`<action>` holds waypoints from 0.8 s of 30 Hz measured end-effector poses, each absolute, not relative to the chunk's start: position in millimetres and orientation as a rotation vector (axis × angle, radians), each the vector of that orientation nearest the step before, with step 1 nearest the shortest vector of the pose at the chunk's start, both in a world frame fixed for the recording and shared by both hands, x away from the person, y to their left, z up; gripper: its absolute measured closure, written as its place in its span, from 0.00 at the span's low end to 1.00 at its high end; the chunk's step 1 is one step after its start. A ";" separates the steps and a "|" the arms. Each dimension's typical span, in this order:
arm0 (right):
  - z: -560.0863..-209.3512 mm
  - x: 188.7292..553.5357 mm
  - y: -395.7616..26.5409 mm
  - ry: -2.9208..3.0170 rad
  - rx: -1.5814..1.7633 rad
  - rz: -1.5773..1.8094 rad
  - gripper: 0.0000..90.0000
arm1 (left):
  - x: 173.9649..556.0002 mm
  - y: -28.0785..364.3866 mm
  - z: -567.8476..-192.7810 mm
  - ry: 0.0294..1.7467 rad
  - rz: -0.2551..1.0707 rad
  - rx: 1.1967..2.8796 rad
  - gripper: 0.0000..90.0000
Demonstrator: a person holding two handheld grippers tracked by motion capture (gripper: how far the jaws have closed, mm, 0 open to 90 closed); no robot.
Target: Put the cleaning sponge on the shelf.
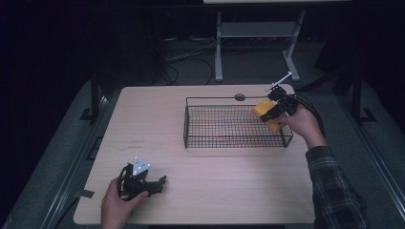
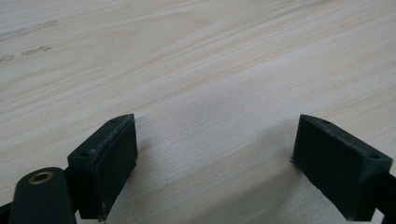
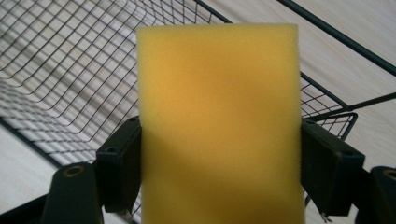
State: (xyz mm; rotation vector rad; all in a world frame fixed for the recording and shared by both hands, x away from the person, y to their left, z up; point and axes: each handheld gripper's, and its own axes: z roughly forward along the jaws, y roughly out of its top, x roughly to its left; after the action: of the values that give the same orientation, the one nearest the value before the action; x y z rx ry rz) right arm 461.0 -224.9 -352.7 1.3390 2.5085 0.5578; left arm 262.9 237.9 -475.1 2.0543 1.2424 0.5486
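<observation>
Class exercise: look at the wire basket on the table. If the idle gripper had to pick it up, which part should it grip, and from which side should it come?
Probably the thin top rim of the wire basket, approached from above by the left gripper. Its walls are open mesh and the body is far wider than open jaws, so only a rim wire fits between them. Choose the end away from the sponge in the right gripper.

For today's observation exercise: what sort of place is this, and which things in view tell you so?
Probably a lab or workshop set up for recording handling tasks. A plain wooden table carries just a wire basket, floor cables trail behind it, and the hand-held right gripper grips a yellow sponge.
</observation>
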 end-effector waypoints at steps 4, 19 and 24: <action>-362.0 468.3 -223.5 2.497 1.376 0.551 0.27 | 262.9 237.9 -475.1 1.243 0.549 2.054 0.14; -389.9 472.7 -224.9 2.510 1.431 0.522 0.26 | 262.9 237.9 -475.1 1.242 0.549 2.056 0.14; -396.9 472.4 -224.4 2.518 1.434 0.516 0.26 | 262.9 237.8 -475.2 1.243 0.549 2.054 0.14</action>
State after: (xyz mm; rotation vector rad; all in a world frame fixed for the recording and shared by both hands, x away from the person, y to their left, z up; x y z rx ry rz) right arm 472.4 -224.4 -396.9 1.4344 2.5176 0.5164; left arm 262.9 237.8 -475.2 2.0540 1.2426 0.5486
